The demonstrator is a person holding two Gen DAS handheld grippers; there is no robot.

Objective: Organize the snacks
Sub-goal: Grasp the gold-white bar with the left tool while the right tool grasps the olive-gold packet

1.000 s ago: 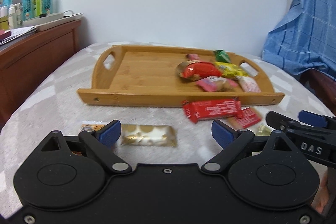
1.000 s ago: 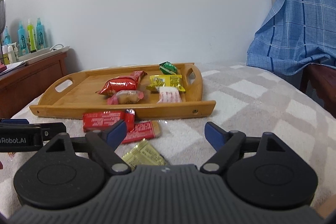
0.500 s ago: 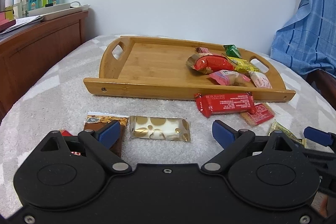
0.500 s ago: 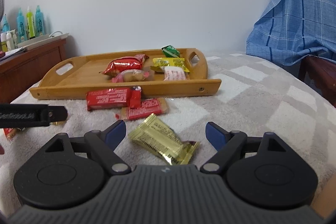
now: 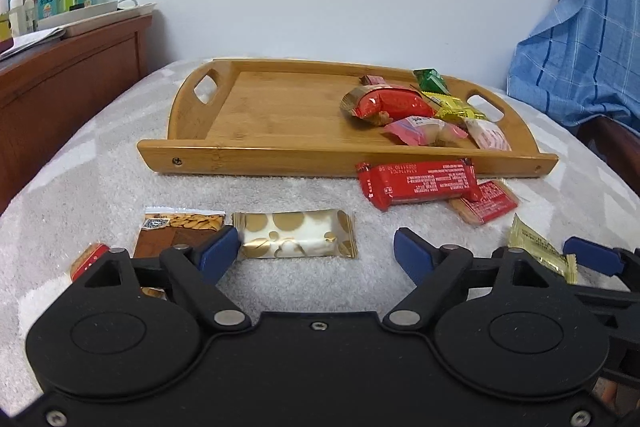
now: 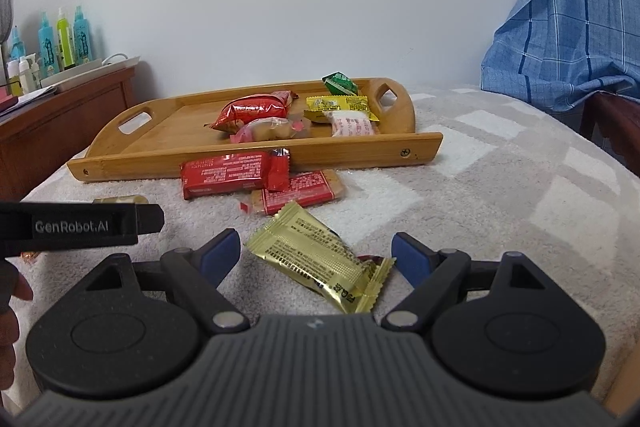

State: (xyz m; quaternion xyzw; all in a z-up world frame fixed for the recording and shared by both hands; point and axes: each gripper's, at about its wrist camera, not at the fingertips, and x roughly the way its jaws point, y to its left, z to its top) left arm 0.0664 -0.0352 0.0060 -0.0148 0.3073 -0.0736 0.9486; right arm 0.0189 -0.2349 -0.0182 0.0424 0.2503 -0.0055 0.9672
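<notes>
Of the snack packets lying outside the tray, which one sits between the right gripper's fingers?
The gold foil packet, lying loose between the open right gripper. The two red bars lie farther off, against the wooden tray.

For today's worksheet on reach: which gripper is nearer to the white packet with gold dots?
Left. The left gripper has the white packet with gold dots between its closing jaws, not yet pinched. The right gripper sits off to the right, open around a gold foil packet.
</notes>
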